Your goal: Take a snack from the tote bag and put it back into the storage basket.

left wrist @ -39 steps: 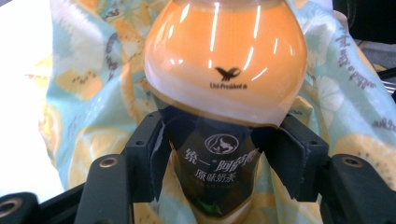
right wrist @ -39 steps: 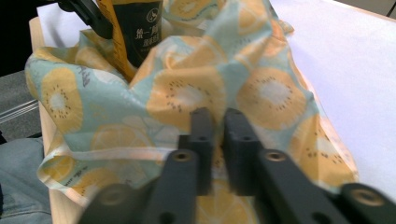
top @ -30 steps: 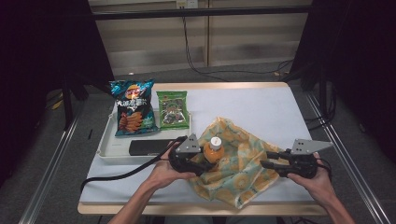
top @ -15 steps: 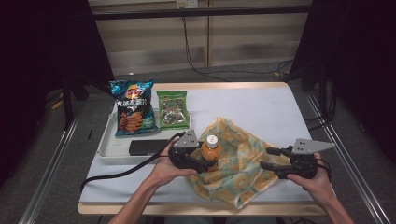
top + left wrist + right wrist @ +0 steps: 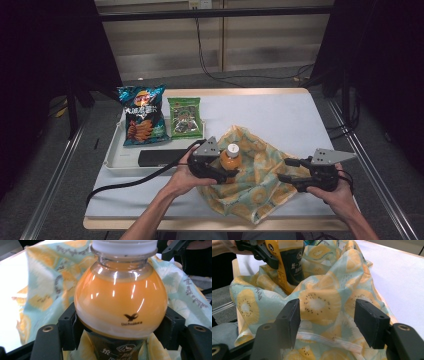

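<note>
the orange juice bottle [image 5: 121, 305] stands upright at the centre of the high view, on the fruit-print cloth bag [image 5: 260, 175], gripped at its waist by the left gripper [image 5: 227, 172], whose pads flank the label band and appear to touch it on both sides; its jaws have just been opening slightly, with the bottle between them. risk: the bottle is smooth, rounded, glossy plastic, bulging above the grip line, so a loosened hold could let it slip or tip onto the soft, uneven fabric beneath. the white ribbed cap [image 5: 123, 246] looks closed. the right gripper [image 5: 329, 322], lower right in the high view, stands wide apart over a fold of the bag, its jaws having just opened, with cloth between but not pinched; the thin, crumpled fabric may slump and close the bag's mouth. upper left, a white tray [image 5: 117, 157] holds a crinkled chip bag [image 5: 142, 120], a green snack packet [image 5: 185, 117] and a flat black bar [image 5: 160, 157].
</note>
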`<act>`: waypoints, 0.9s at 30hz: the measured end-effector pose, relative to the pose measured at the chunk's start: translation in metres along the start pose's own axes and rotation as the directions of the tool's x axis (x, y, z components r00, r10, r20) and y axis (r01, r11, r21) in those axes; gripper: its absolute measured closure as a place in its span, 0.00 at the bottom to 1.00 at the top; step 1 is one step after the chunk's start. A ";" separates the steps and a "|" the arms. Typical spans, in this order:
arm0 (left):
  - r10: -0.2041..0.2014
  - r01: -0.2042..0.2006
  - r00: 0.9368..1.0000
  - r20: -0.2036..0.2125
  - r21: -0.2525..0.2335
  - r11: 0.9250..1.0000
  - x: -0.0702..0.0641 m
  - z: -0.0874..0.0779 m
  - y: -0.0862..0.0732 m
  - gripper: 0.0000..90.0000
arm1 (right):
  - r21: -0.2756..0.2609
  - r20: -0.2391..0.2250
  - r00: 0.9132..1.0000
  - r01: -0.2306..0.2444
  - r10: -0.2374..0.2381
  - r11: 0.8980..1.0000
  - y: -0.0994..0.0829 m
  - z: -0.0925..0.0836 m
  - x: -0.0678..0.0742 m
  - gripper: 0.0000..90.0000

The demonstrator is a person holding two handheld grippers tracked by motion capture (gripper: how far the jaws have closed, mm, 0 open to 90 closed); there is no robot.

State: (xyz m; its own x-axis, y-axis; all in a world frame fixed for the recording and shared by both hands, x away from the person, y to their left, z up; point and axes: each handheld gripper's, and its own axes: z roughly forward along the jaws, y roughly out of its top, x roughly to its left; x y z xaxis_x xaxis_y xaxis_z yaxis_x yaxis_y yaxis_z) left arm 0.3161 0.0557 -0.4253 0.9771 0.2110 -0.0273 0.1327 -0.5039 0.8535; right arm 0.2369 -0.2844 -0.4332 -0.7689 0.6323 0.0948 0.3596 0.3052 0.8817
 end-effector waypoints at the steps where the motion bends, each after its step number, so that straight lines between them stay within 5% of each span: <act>1: -0.013 0.013 1.000 -0.007 0.004 1.000 0.000 0.000 0.000 0.36 | 0.002 0.000 1.000 0.005 -0.005 1.000 0.000 0.000 0.000 0.42; 10: -0.045 0.043 0.998 -0.037 -0.051 0.998 -0.002 -0.019 0.009 0.37 | -0.015 0.007 1.000 -0.001 0.001 1.000 -0.001 -0.002 0.002 0.40; 19: -0.088 0.079 0.992 -0.087 -0.102 0.992 -0.001 -0.041 0.019 0.37 | -0.103 0.132 0.991 0.012 0.002 0.995 0.002 -0.008 0.013 0.15; 27: -0.117 0.099 0.987 -0.114 -0.152 0.983 0.003 -0.065 0.030 0.37 | -0.136 0.148 0.989 -0.002 0.023 0.991 0.004 -0.016 0.017 0.09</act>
State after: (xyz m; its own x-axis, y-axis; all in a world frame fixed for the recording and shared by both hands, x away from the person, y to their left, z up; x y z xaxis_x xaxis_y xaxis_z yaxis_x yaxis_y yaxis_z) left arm 0.3117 0.0961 -0.3662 0.9294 0.3628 -0.0671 0.2018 -0.3477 0.9156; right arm 0.2168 -0.2838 -0.4204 -0.6740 0.7373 0.0453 0.2860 0.2039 0.9363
